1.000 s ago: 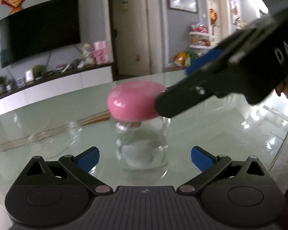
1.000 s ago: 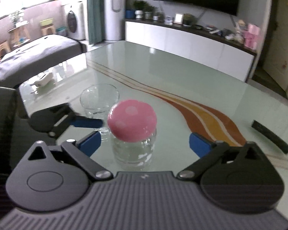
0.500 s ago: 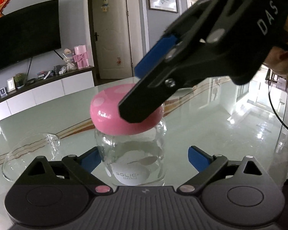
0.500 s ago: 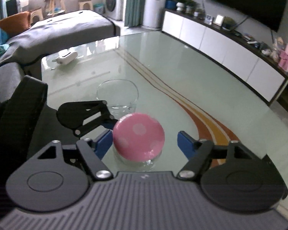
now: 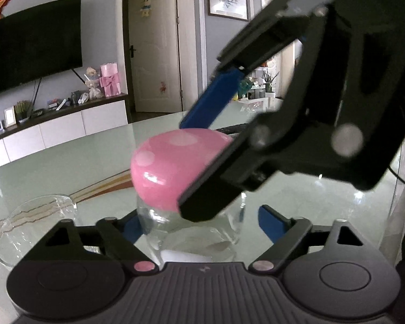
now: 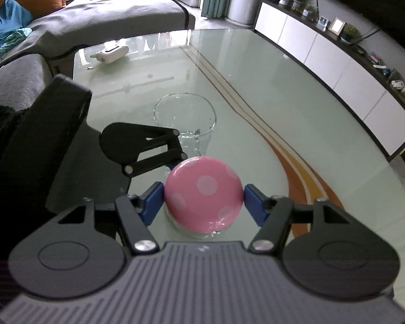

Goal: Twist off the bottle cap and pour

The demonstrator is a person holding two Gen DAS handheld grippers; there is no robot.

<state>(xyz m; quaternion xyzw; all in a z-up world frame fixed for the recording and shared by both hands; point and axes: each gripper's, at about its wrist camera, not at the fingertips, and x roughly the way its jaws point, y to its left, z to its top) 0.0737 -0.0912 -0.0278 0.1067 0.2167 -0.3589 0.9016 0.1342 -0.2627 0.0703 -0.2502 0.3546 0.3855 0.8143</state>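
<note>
- 2 grippers work on 1 bottle [image 5: 202,232], which stands upright on the glass table [image 6: 256,86], near the edge closest to the person.
- Left gripper [image 5: 199,226] sits low, a blue pad on either side of the clear body; the pads look wide apart and I cannot tell that they touch the glass. My guess is it is there to brace the bottle against twisting.
- Right gripper [image 6: 203,202] comes in from above, its pads closed to the cap's width and pressed on opposite sides of the cap [image 6: 203,193], placed for the unscrewing turn.
- That cap is a glossy pink dome with pale dots, wider than the neck, seated on the bottle.
- Below it the bottle is squat and transparent, with a white label low down; its contents are hard to make out.
- 1 empty-looking cup [image 6: 185,120] waits just beyond, near enough for pouring.
</note>
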